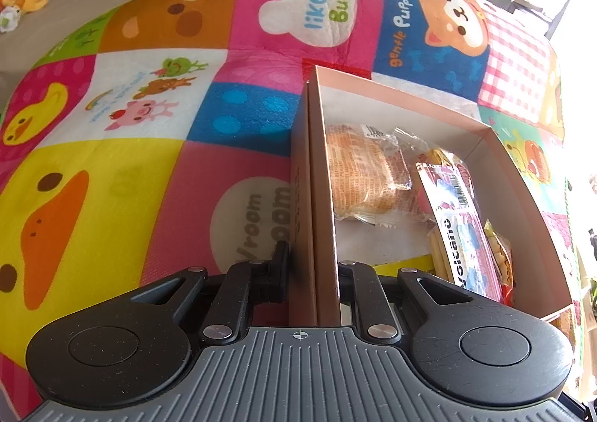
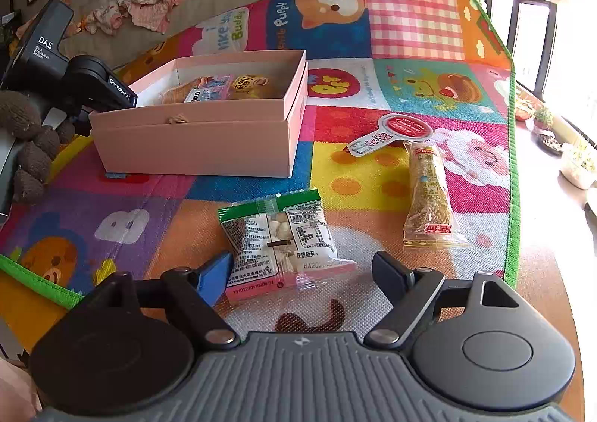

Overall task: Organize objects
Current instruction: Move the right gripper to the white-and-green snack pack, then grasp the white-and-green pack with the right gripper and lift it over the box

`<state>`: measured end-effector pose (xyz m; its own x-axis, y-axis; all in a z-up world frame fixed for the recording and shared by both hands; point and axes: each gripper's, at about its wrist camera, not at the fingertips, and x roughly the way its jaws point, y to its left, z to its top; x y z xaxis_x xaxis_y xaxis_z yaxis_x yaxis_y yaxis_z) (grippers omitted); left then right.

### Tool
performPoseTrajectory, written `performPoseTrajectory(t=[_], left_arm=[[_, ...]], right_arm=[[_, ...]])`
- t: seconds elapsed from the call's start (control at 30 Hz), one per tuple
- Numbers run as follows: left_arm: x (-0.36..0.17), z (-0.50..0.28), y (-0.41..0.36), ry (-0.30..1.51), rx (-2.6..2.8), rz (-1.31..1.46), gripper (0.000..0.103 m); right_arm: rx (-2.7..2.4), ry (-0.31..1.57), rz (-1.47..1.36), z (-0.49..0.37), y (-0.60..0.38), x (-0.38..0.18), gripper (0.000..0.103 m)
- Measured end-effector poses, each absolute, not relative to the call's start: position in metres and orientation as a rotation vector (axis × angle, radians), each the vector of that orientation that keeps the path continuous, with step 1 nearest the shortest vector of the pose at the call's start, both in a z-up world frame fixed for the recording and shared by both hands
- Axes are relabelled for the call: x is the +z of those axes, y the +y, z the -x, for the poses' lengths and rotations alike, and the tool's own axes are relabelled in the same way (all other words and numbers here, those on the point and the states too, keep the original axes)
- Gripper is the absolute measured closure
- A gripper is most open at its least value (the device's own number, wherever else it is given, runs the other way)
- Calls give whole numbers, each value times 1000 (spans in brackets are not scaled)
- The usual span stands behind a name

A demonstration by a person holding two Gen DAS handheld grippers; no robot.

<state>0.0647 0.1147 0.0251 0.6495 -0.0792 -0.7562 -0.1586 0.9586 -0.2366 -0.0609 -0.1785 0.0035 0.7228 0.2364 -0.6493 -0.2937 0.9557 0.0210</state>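
Note:
A pink cardboard box (image 2: pixel 194 146) stands on the colourful play mat and holds several snack packets (image 1: pixel 373 175). My left gripper (image 1: pixel 313 272) is shut on the box's left wall (image 1: pixel 317 179); it also shows in the right wrist view (image 2: pixel 93 82) at the box's far left corner. My right gripper (image 2: pixel 298 272) is open, its fingers either side of the near end of a green-topped nut packet (image 2: pixel 280 239). A long yellow snack bar (image 2: pixel 429 194) and a red and white round-headed packet (image 2: pixel 391 134) lie on the mat to the right.
The play mat (image 2: pixel 410 86) covers a tabletop, with bare wood (image 2: pixel 541 272) past its green right edge. A sofa with clothes (image 2: pixel 141 8) stands behind. A brown plush toy (image 2: pixel 26 146) lies at the left. Plants (image 2: pixel 548 123) sit by the window at right.

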Motion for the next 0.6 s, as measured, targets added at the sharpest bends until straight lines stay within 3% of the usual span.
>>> performPoseTrajectory(t=[0.43, 0.6], left_arm=[[25, -66, 114, 871, 38, 277, 86], [25, -66, 113, 875, 34, 270, 86]], right_arm=[[354, 745, 136, 28, -157, 8, 21], [358, 771, 148, 35, -153, 13, 36]])
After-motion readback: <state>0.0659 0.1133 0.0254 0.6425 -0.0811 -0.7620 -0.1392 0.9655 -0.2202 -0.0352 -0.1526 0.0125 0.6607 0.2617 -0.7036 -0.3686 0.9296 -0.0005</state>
